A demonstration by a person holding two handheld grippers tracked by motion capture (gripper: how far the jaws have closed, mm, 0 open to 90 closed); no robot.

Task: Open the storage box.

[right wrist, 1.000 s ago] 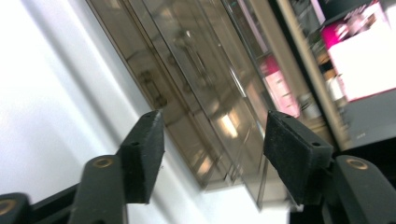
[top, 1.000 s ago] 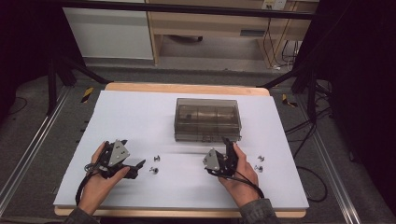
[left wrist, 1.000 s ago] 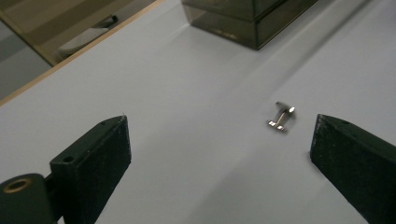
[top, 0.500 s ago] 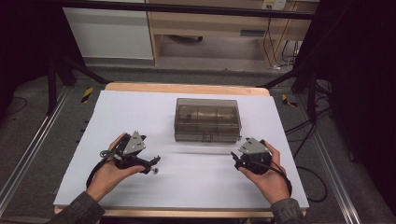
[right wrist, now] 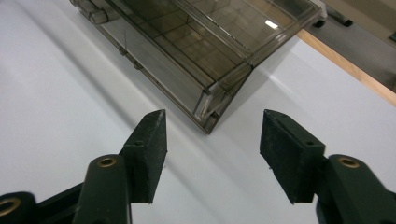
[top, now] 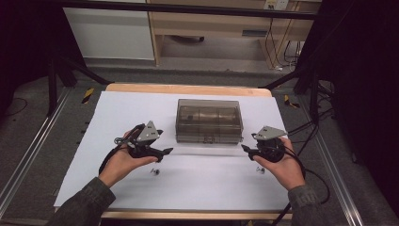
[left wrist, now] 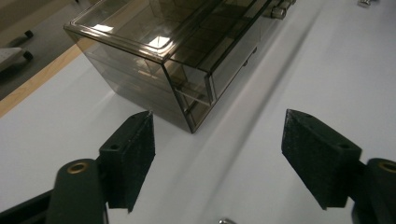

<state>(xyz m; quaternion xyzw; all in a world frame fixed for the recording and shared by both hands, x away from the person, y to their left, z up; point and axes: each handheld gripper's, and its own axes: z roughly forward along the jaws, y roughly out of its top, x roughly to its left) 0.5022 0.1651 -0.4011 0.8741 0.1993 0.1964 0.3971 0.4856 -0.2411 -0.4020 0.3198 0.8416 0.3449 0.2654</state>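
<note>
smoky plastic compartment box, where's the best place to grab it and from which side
Probably its two short end walls, one claw per end. The smoky plastic compartment box lies flat and closed, latches on the near long side. The left claw and right claw flank its near corners, jaws open, so each could come in sideways and pinch a corner edge.

A white-topped wooden desk [top: 141,101] stands on grey carpet floor [top: 42,141]; behind, a pale wooden cabinet [top: 211,23], black stands [top: 54,80].
</note>
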